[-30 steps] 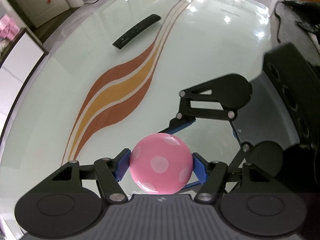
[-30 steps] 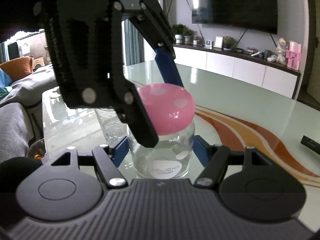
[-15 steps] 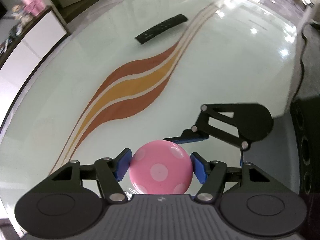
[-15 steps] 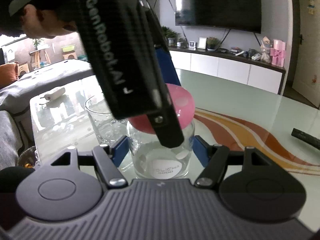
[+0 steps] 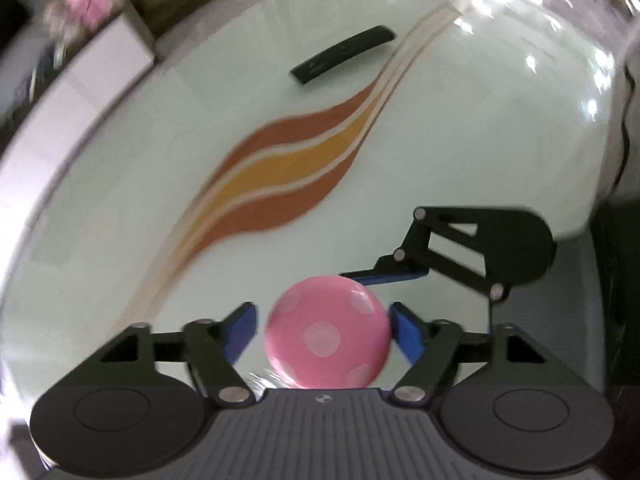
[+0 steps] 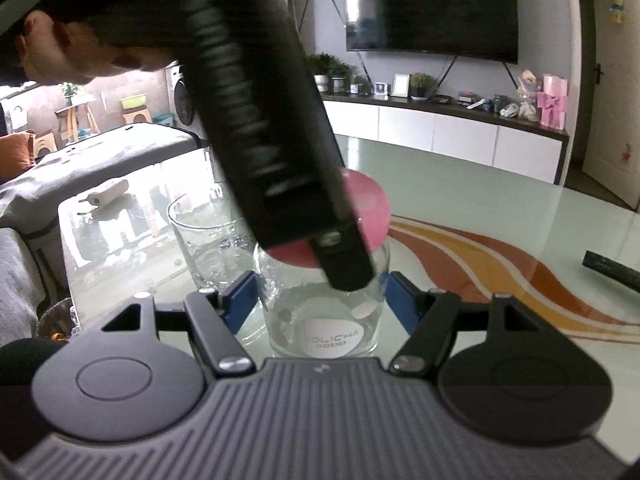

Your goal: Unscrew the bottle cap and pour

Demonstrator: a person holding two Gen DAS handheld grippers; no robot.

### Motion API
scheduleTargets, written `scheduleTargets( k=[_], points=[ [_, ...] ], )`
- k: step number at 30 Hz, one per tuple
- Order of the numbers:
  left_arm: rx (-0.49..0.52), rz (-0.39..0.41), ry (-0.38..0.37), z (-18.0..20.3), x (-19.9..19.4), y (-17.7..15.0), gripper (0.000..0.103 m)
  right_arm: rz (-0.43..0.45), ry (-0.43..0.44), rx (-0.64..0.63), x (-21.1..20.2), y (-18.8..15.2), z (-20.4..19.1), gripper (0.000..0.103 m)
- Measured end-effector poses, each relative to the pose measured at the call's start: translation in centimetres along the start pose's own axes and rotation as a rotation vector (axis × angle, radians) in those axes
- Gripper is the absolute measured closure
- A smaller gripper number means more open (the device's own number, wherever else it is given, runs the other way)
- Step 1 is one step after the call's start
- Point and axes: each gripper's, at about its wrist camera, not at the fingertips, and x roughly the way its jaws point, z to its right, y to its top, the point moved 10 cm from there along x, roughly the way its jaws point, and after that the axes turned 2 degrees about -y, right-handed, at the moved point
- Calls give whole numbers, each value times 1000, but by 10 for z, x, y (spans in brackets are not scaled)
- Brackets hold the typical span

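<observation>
A clear glass bottle (image 6: 324,320) with a white label stands on the glass table, topped by a pink cap with pale dots (image 5: 328,344). My left gripper (image 5: 324,330) points down over the cap and its jaws are opening. A narrow gap shows between each blue pad and the cap's rim. My right gripper (image 6: 322,302) reaches in level around the bottle's body, jaws also opening, with the blue pads (image 6: 240,300) just off the glass. In the right wrist view the left gripper's black body (image 6: 272,140) hides most of the cap (image 6: 372,208).
An empty drinking glass (image 6: 204,240) stands just behind and left of the bottle. A black remote (image 5: 344,54) lies farther out on the table (image 5: 460,140), past its orange and brown stripes. A person's hand (image 6: 80,52) holds the left gripper. A sofa lies beyond the table's edge.
Both grippers' pads have spread apart, the left off the pink cap and the right off the bottle's sides. The left wrist view has swung a little; bottle and cap stay put.
</observation>
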Motion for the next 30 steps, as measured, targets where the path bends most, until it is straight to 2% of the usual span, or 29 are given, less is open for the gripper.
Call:
scheduleTargets(
  k=[1,2,5,7,9,12,15,17,19,25,28,30],
  points=[
    [35,18,6,1,-3,1,16,9,14,3,-1,2,0,14],
    [60,35,-2,1,-6,1,15,23,19,-2,-3,3,1,8],
    [117,49,-135,7,-14,-3,9,56,65,-49,-8,9,-4,2],
    [191,36,-175,9,-13,-11,9,64,86,-84,-9,12,-6,0],
    [221,39,-191,9,-12,-14,9,63,123,-130,-7,14,-9,0],
    [226,38,-251,6,-9,-16,14,56,178,-135,-4,16,-7,1],
    [228,52,-270,3,-9,-15,19,46,204,-125,0,16,-1,2],
    [235,53,-280,1,-7,-15,28,45,212,-124,1,16,0,3],
    [254,54,-288,2,-6,-15,31,38,229,-128,3,15,2,5],
    [358,71,-276,10,-5,-18,31,20,251,-154,10,10,1,13],
    [407,61,-265,11,-4,-20,31,12,255,-167,12,9,1,14],
    [422,56,-261,11,-3,-20,31,14,251,-168,14,10,1,21]
  ],
)
